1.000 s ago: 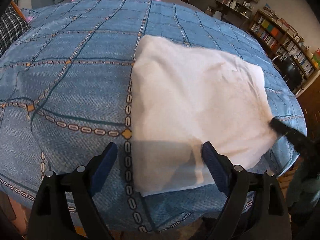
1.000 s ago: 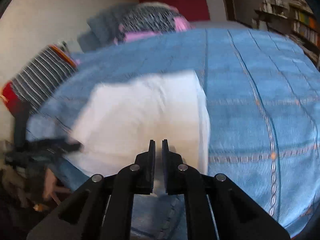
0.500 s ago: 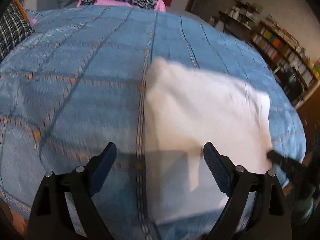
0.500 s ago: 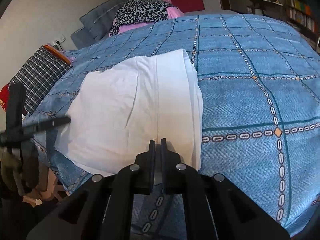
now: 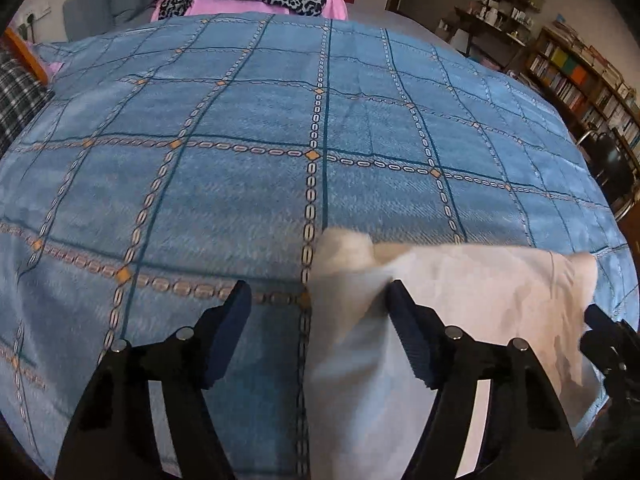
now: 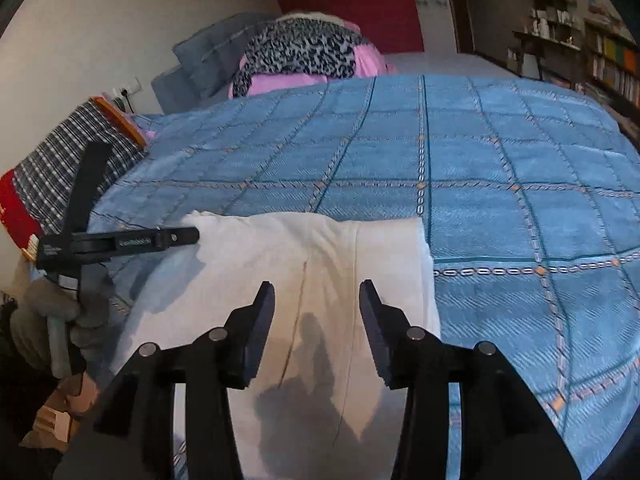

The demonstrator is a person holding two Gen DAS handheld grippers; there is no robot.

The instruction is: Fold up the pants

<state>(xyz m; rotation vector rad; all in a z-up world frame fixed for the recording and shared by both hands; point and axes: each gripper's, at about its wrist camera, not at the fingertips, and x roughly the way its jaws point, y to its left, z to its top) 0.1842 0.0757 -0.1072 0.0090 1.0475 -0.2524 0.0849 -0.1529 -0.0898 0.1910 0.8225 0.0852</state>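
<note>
Folded white cotton pants [image 6: 320,264] on a blue checked bedspread [image 5: 280,120], below and ahead of both tools. Right gripper [image 6: 317,300] angled down, jaws just parted, released over the cloth. Left gripper [image 5: 318,300] tilted down, jaws narrowing yet apart, straddling the pants' left edge, gripping nothing.

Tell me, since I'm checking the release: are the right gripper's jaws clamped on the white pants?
No: the right gripper has just opened, its jaws apart above the white pants.
</note>
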